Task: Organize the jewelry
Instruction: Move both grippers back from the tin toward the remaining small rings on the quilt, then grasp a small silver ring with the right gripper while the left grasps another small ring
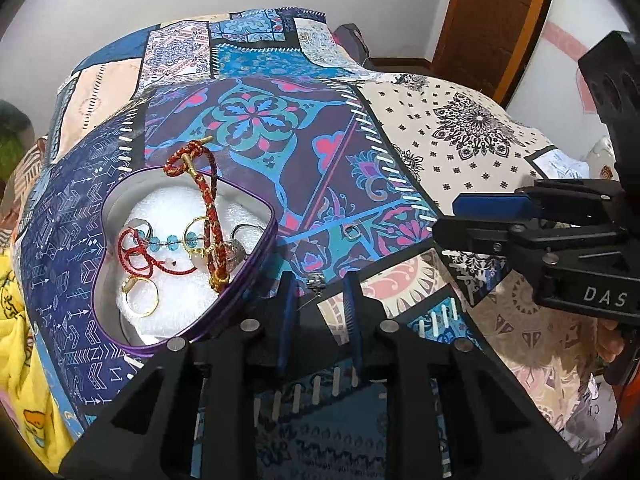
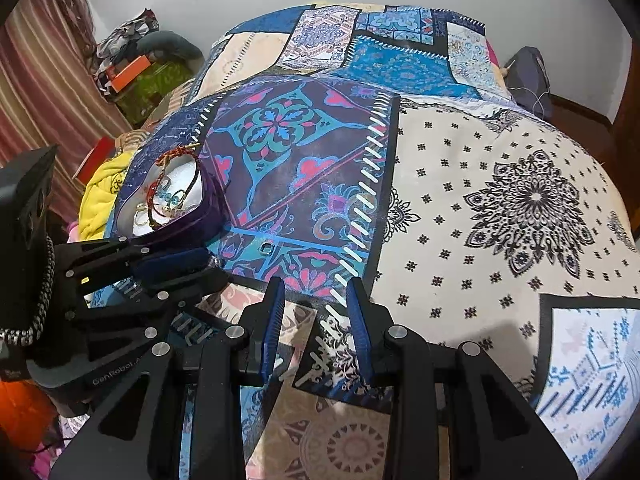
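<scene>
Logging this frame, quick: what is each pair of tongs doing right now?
Left tongs: open, empty; a small silver piece lies between the tips, ungripped.
Right tongs: open, empty, over the quilt.

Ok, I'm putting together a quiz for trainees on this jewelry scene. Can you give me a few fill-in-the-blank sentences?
1. The tin is shaped like a ____.
2. The bracelet draped over the tin's rim is braided in red and ____.
3. The square ring lies ____ the tin, on the bedspread.
4. The left gripper and the right gripper both have their jaws ____.

Missing words: heart; gold; outside; open
</scene>
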`<control>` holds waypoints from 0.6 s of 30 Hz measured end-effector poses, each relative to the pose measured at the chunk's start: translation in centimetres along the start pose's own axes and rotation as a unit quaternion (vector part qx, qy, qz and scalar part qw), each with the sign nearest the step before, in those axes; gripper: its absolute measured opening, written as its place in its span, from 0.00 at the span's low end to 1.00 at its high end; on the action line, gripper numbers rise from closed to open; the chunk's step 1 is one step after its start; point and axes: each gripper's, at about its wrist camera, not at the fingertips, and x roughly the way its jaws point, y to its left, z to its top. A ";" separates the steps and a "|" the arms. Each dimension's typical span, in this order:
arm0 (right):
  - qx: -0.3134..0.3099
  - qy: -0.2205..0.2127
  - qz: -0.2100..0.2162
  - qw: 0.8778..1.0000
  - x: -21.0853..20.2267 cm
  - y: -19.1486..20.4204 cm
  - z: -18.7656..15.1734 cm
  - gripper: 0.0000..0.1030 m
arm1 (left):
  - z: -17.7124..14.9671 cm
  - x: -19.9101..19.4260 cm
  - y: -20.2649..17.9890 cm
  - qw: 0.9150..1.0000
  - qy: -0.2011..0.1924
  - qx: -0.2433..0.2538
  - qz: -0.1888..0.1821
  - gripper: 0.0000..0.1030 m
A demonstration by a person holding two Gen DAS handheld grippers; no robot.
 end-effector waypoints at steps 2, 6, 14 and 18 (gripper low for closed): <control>-0.001 0.001 0.002 1.000 0.2 0.1 0.1 0.28 | 0.1 0.1 0.2 1.000 0.000 -0.003 0.000 0.17; -0.003 0.005 0.003 1.000 0.5 0.2 0.1 0.28 | 0.3 0.2 0.4 1.000 0.001 -0.004 -0.005 0.10; -0.003 0.013 0.007 1.000 1.4 0.5 0.7 0.28 | -0.1 -0.8 -0.2 1.000 -0.014 0.015 0.002 0.08; -0.020 0.018 0.011 1.000 2.3 1.7 1.2 0.28 | -0.3 -2.4 0.6 1.000 -0.031 0.001 -0.001 0.08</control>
